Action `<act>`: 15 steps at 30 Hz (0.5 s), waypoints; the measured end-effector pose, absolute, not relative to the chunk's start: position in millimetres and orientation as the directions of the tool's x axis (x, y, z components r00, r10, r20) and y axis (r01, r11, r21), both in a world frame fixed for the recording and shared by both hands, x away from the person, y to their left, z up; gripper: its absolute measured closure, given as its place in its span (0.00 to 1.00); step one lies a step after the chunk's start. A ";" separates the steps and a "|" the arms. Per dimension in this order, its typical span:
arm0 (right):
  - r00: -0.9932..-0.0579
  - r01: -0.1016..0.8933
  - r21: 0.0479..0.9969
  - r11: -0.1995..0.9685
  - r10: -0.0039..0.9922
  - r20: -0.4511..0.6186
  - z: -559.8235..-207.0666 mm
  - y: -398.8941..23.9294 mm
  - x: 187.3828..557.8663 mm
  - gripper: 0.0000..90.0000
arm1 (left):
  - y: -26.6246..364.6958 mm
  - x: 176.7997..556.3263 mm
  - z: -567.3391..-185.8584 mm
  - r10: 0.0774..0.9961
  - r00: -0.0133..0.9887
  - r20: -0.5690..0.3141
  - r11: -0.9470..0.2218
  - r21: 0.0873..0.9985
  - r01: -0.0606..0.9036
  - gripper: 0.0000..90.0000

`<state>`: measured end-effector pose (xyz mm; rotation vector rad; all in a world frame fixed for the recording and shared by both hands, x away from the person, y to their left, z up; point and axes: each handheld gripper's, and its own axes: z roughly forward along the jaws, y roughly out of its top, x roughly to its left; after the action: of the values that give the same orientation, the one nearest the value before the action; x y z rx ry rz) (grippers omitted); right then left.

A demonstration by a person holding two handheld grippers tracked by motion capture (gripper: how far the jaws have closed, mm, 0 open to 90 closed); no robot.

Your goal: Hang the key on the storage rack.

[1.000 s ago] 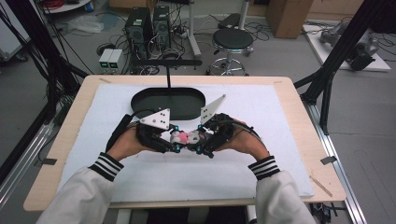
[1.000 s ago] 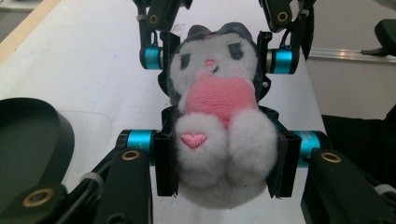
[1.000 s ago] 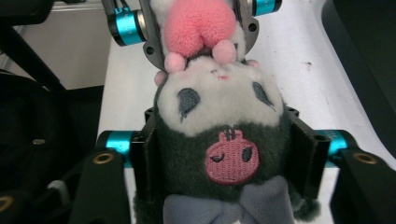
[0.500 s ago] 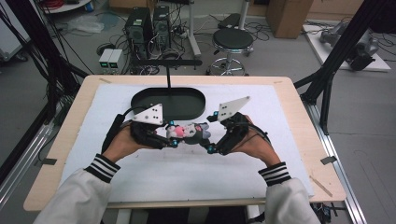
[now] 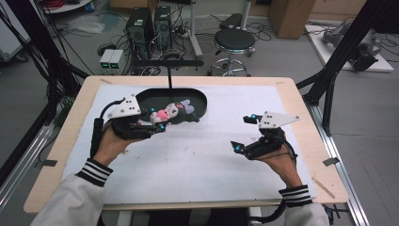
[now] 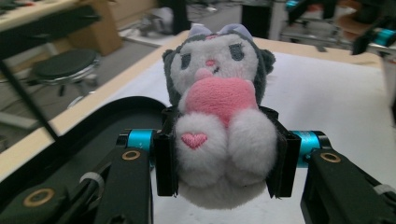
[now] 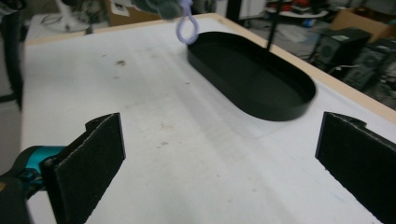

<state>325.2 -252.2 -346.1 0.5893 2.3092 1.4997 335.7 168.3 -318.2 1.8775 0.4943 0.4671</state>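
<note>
Left gripper [image 6: 219, 168]: jaws squeezed tight on a plush toy [image 6: 219, 116], gray and white with a pink belly and a little heart on one foot. Toy held up over the near edge of a black tray [image 5: 197, 96]. Right gripper [image 7: 219, 154]: jaws wide apart, nothing between them, well off to the right over the white mat [image 5: 197, 165] on the desk [image 5: 301, 103].

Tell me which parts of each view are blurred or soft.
Left gripper view: grey-and-pink plush toy sharp, background room soft. Right gripper view: near black foam jaw pads blurred, black oval tray clearer. High view: evenly lit, mildly soft throughout.
</note>
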 end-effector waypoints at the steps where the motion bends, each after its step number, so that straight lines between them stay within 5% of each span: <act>1: -0.851 0.167 0.922 0.350 0.523 -0.045 -348.6 -256.7 323.5 0.01 | 171.2 335.7 -318.2 0.559 0.824 0.089 -0.322 0.939 0.117 0.61; 15: -0.699 0.148 0.977 0.151 0.715 -0.004 -380.1 -296.2 308.5 0.00 | 194.9 337.3 -313.8 0.720 0.690 0.081 -0.248 0.958 0.147 0.61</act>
<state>308.5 -296.2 -380.1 0.8203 1.9601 1.5778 337.3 194.9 -313.8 1.7687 0.6918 0.6310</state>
